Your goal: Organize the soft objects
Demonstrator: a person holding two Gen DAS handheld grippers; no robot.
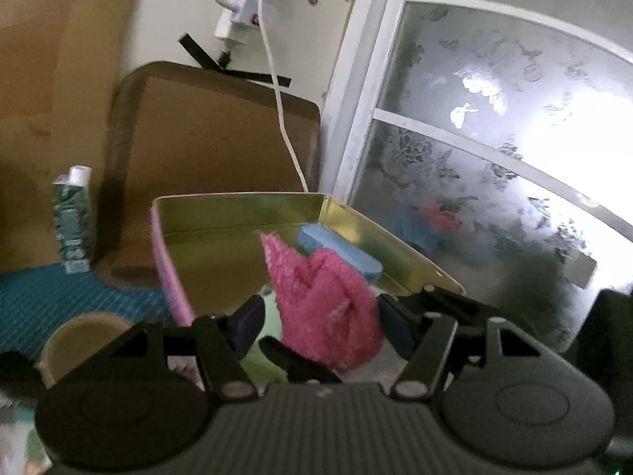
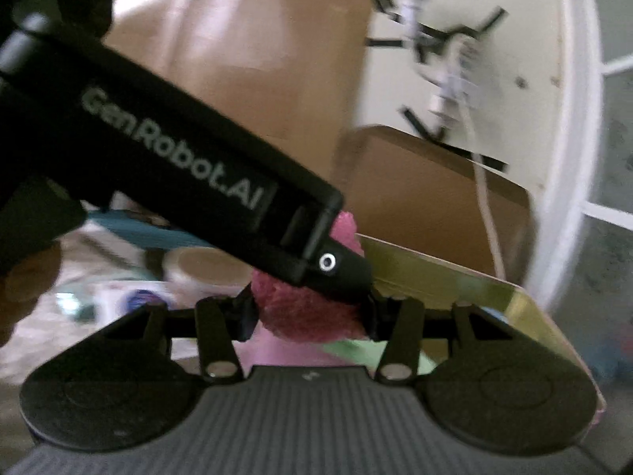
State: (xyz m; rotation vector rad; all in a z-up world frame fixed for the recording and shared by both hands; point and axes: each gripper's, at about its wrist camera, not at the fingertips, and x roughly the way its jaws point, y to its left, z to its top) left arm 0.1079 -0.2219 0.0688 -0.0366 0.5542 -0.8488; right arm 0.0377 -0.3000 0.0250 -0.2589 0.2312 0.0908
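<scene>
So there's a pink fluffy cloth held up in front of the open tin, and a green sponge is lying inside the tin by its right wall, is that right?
Nearly. The sponge inside the tin is blue, not green; the left wrist view shows it lying along the tin's right wall. The rest holds: the pink fluffy cloth is up in front of the open tin.

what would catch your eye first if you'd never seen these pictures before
The fuzzy pink cloth stands out at once, bunched between the fingers of both the left gripper and the right gripper, just in front of the open gold-lined tin. A pale blue block lies in the tin's far right corner. Behind, a frosted window glows bright on the right.
</scene>
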